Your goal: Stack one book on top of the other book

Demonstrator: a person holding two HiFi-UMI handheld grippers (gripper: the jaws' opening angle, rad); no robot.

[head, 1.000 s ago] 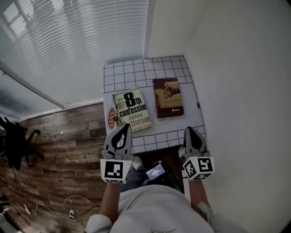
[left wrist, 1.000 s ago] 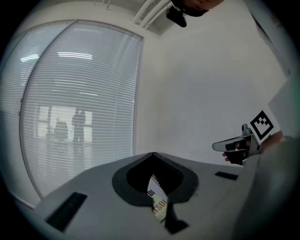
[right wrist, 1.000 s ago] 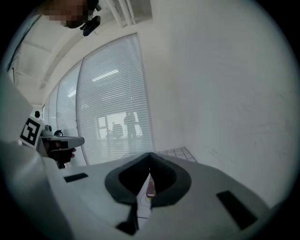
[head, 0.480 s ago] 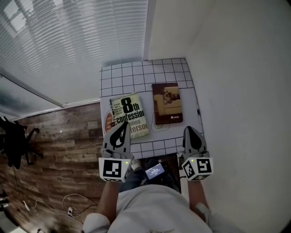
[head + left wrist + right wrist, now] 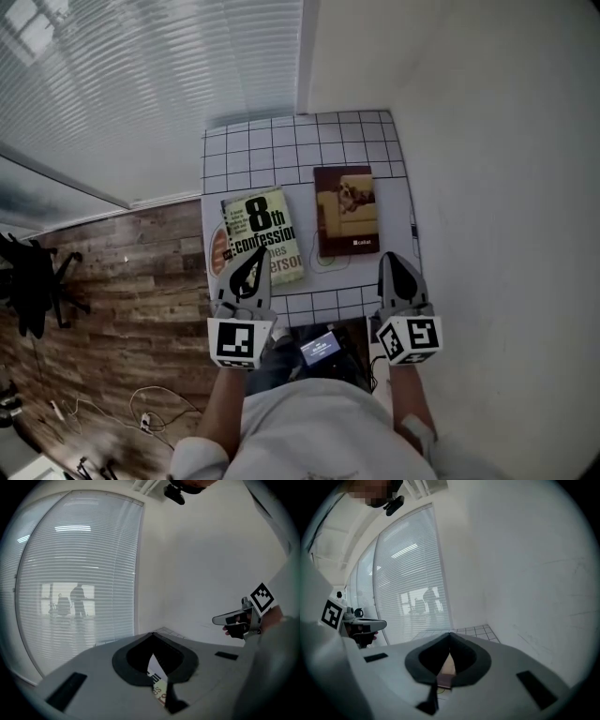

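Both grippers have eased forward to the near edge of the grid-lined table [image 5: 300,141]. The left gripper [image 5: 249,265] and right gripper [image 5: 392,262], smooth grey wedges, have their jaws pressed together on nothing, held side by side and tipped slightly down. On the table's left side lies the glossy 8th Confession paperback [image 5: 261,232]. The brown-covered book [image 5: 347,208] lies flat on the right, and the two are just apart.
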